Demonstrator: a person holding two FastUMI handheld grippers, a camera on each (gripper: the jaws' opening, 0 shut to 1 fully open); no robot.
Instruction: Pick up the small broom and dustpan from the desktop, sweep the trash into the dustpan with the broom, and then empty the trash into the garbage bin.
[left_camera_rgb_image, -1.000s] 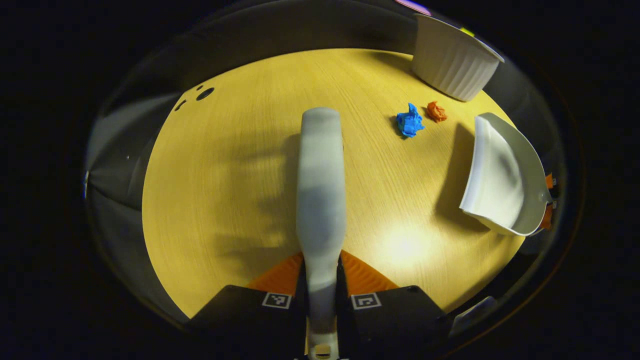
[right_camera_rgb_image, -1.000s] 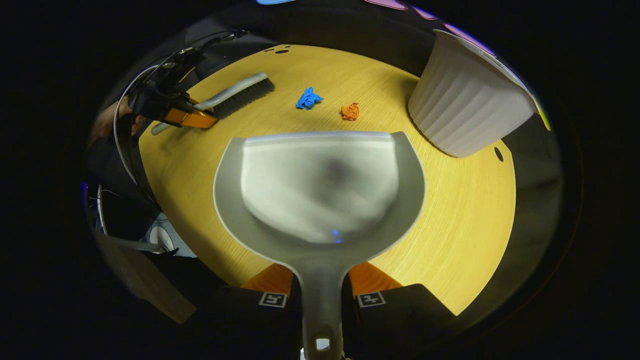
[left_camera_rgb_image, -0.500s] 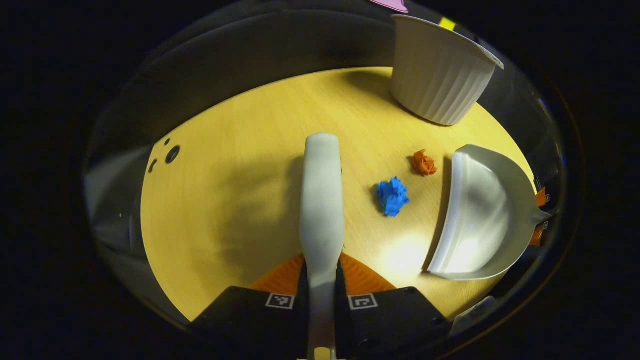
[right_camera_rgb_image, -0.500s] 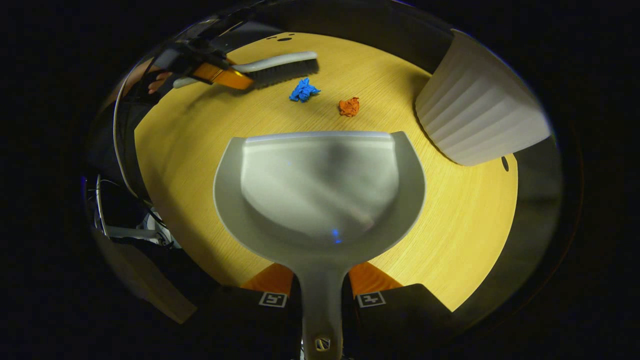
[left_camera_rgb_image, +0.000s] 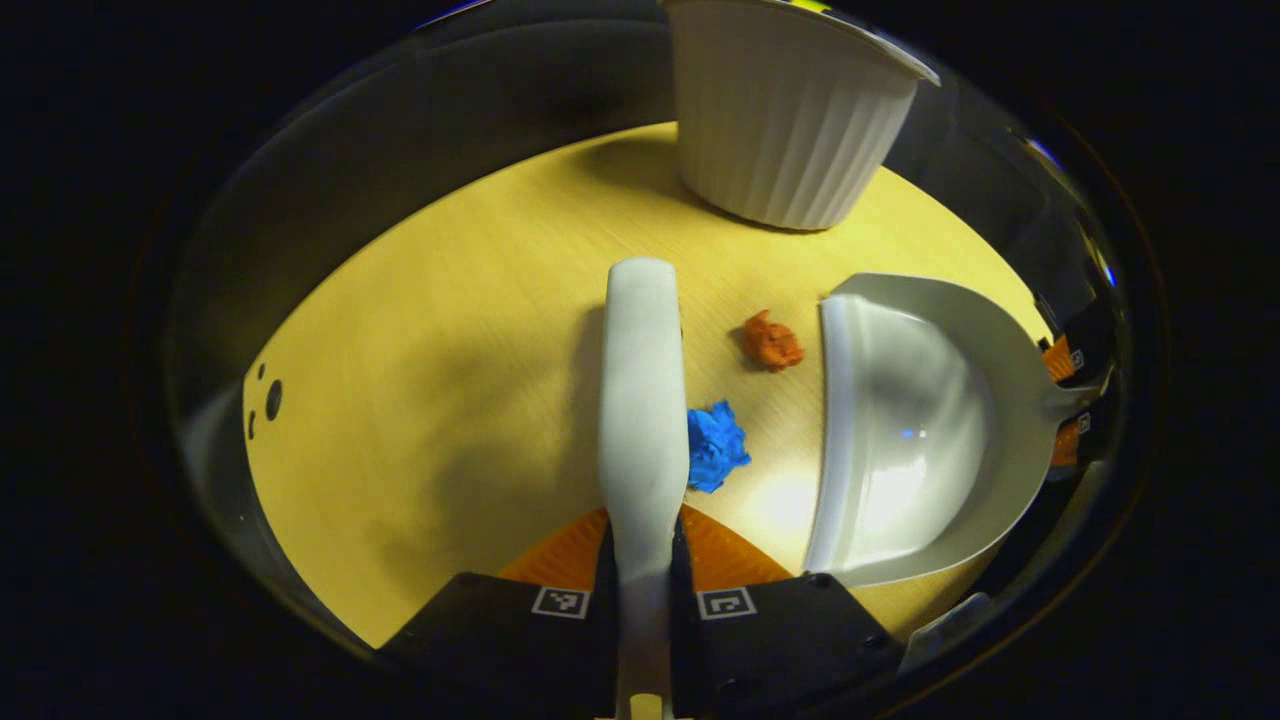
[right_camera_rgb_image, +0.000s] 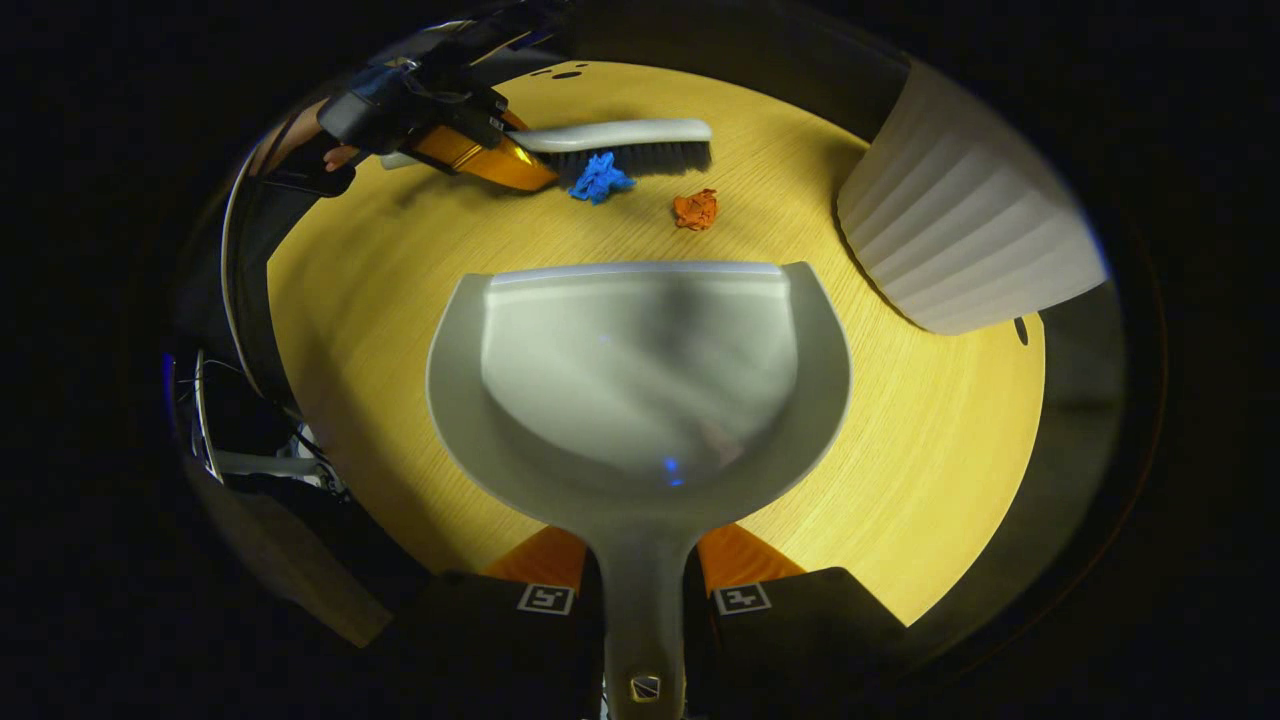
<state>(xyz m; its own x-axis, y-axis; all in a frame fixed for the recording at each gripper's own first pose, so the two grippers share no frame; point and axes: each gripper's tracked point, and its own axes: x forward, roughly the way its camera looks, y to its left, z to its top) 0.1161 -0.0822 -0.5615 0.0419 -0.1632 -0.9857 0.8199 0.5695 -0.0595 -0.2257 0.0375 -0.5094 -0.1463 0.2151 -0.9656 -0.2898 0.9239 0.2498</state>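
Over the last second I have brought the left tool (left_camera_rgb_image: 641, 560) across the yellow wood-grain surface (left_camera_rgb_image: 440, 380), so the pale grey plastic hand broom (left_camera_rgb_image: 641, 400) it grips by the handle now has its dark bristles touching the crumpled blue paper scrap (left_camera_rgb_image: 716, 446); a second ago that scrap lay well clear of the brush. The crumpled orange paper scrap (left_camera_rgb_image: 771, 341) sits just beyond it, between broom and pan. My right tool (right_camera_rgb_image: 643, 580) is clamped on the handle of the pale grey plastic dustpan (right_camera_rgb_image: 640, 370), whose lip rests near both scraps and faces them. The white ribbed garbage bin (left_camera_rgb_image: 790, 110) stands behind. I judge the sweep is just starting; nothing is in the pan yet.
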